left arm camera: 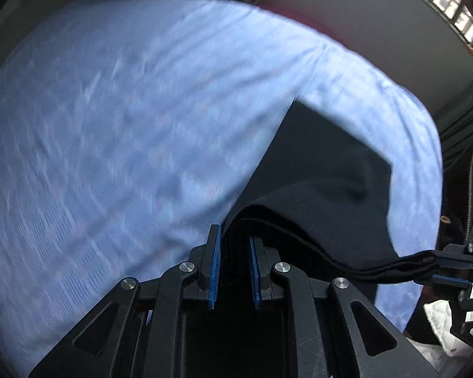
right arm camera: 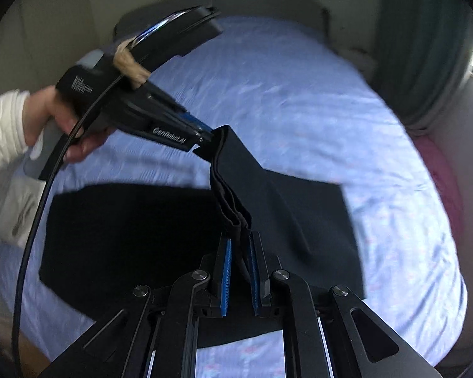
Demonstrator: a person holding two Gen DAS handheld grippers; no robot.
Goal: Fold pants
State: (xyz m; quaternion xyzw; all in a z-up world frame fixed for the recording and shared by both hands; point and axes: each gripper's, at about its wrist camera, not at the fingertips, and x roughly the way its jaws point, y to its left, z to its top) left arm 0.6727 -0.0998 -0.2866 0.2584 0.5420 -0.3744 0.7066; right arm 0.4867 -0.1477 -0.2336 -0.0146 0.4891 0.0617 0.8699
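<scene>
Pants lifted by both grippers above the blue bedsheet.
Left gripper and right gripper each pinch the stacked black edge; the rest drapes down onto the sheet.

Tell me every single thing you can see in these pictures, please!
pants: one, black, partly spread on the bed, one layered edge lifted between both grippers
bed sheet: one, light blue, covering the bed under the pants
curtain: one, dark green, at the far right of the bed
pink cloth: one, pink, along the bed's right edge
window: one, bright, upper right of the left wrist view
left gripper: one, black with blue pads, shut on the pants edge
right gripper: one, black with blue pads, shut on the pants edge
left hand: one, white sleeve, holding the left gripper's handle
</scene>
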